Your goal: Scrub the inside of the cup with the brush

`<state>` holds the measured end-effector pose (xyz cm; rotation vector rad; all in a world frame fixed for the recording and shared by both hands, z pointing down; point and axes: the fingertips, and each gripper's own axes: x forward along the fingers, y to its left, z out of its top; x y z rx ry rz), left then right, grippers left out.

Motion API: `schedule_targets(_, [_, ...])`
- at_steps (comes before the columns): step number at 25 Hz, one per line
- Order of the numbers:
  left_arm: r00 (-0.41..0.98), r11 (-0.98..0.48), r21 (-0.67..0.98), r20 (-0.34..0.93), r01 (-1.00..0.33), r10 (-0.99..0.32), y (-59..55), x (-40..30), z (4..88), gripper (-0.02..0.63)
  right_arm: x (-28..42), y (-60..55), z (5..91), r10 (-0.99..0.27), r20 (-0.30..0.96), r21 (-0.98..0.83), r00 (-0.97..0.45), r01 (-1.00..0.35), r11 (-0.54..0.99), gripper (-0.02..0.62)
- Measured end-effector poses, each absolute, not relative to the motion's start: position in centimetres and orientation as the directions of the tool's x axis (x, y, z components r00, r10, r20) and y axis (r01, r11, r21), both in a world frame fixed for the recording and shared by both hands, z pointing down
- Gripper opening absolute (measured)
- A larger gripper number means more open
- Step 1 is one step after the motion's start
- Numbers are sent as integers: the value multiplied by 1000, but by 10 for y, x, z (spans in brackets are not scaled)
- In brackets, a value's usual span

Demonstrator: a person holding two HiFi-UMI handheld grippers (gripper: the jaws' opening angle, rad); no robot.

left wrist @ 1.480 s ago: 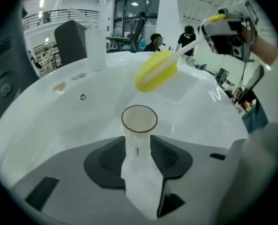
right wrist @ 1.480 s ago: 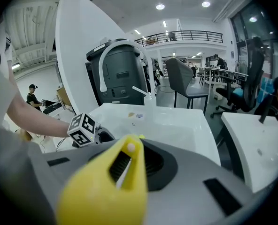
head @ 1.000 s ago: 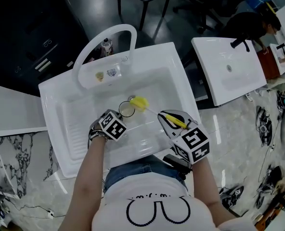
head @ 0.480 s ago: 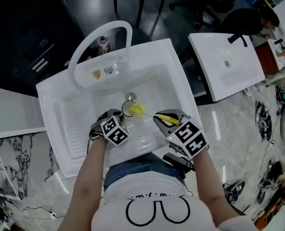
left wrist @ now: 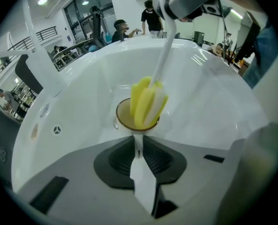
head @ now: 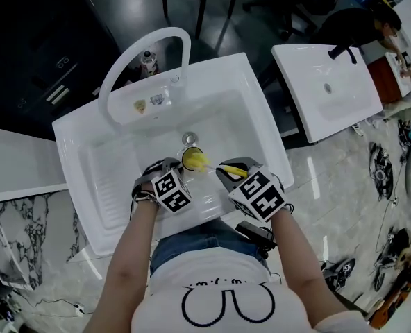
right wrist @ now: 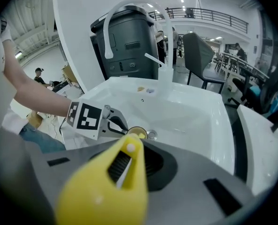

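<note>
A small clear cup (head: 190, 159) with an amber rim sits low in the white sink (head: 247, 116), close to the drain. In the left gripper view the cup (left wrist: 122, 121) opens toward the camera. My left gripper (left wrist: 138, 148) is shut on its thin white handle. A yellow sponge brush head (left wrist: 147, 102) is pushed into the cup's mouth, and its white shaft (left wrist: 165, 50) rises up and to the right. My right gripper (right wrist: 125, 165) is shut on the brush's yellow handle (right wrist: 106, 191). In the head view the left gripper (head: 180, 166) and right gripper (head: 230, 170) are close together over the basin's near side.
A tall white arched faucet (head: 132, 68) stands at the sink's back rim. The drain (head: 189, 139) lies just beyond the cup. A ribbed drainboard (head: 105, 186) fills the sink's left part. A second white basin (head: 330, 96) stands to the right, with a person (head: 362, 23) behind it.
The right gripper has come down and to the left, and the brush head went from beside the cup into its mouth. The left gripper rolled a little with the cup.
</note>
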<state>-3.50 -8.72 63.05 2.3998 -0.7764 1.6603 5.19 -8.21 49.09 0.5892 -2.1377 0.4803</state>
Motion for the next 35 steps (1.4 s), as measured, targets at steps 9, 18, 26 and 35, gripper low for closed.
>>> schedule_targets(9, [270, -880, -182, 908, -439, -322, -82, -29, 630, 64, 34, -90, 530, -241, 826, -134, -510, -592, 794, 41])
schedule_targets(18, [273, -870, -165, 908, -464, -318, -83, -31, 632, 64, 37, -88, 509, -305, 783, -115, -542, -608, 786, 41])
schedule_targets(26, [261, -865, -181, 907, -467, -331, -85, -32, 628, 64, 52, -81, 484, -371, 723, -131, -583, -643, 755, 41])
schedule_targets(35, [259, -860, -167, 911, -482, -322, -86, -32, 631, 64, 26, -95, 528, -340, 749, -118, -569, -619, 776, 41])
